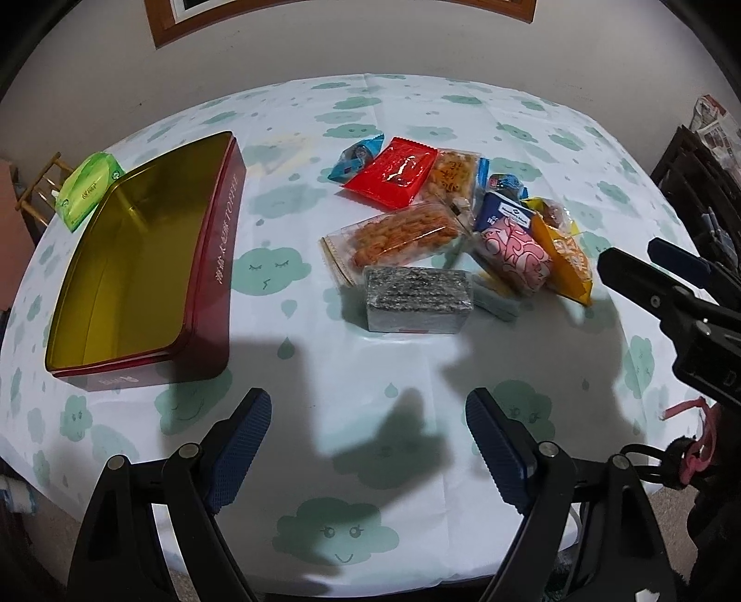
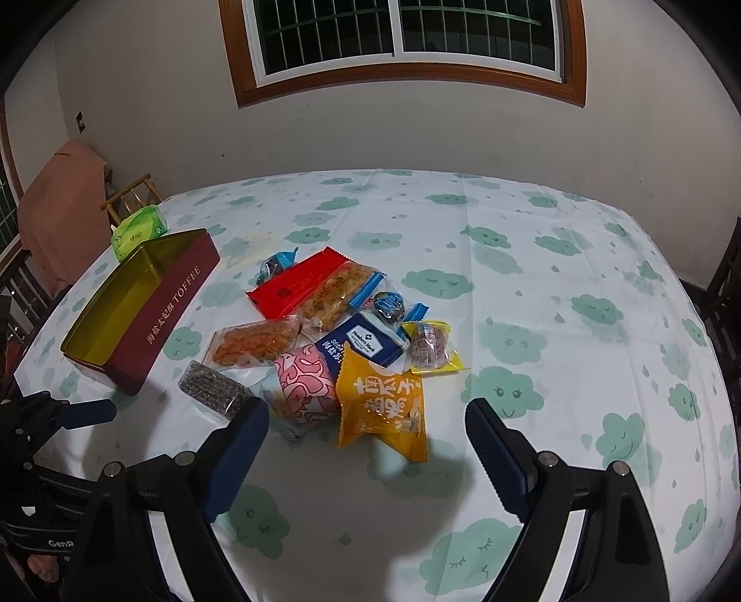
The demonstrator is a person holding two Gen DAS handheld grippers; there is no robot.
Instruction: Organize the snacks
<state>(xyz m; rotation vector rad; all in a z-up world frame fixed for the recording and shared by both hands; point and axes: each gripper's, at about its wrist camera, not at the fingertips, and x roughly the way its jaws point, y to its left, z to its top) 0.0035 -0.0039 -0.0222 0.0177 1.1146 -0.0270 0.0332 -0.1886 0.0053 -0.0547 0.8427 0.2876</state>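
Note:
An open dark red toffee tin [image 1: 139,273] with a gold inside lies empty on the table's left; it also shows in the right wrist view [image 2: 139,315]. A pile of snack packs lies mid-table: a red pack [image 1: 393,171], an orange cracker pack [image 1: 398,236], a grey seaweed block [image 1: 417,301], a pink pack [image 2: 305,384], a yellow pack [image 2: 379,407], a navy pack [image 2: 366,345]. My left gripper [image 1: 368,435] is open and empty, near the front edge. My right gripper [image 2: 366,440] is open and empty, just in front of the yellow pack.
A green tissue pack [image 1: 88,190] lies behind the tin. The cloud-print tablecloth [image 2: 555,287] covers the table. Wooden chairs stand at the left [image 2: 134,194] and right [image 1: 694,176]. A wall with a window [image 2: 398,41] is behind.

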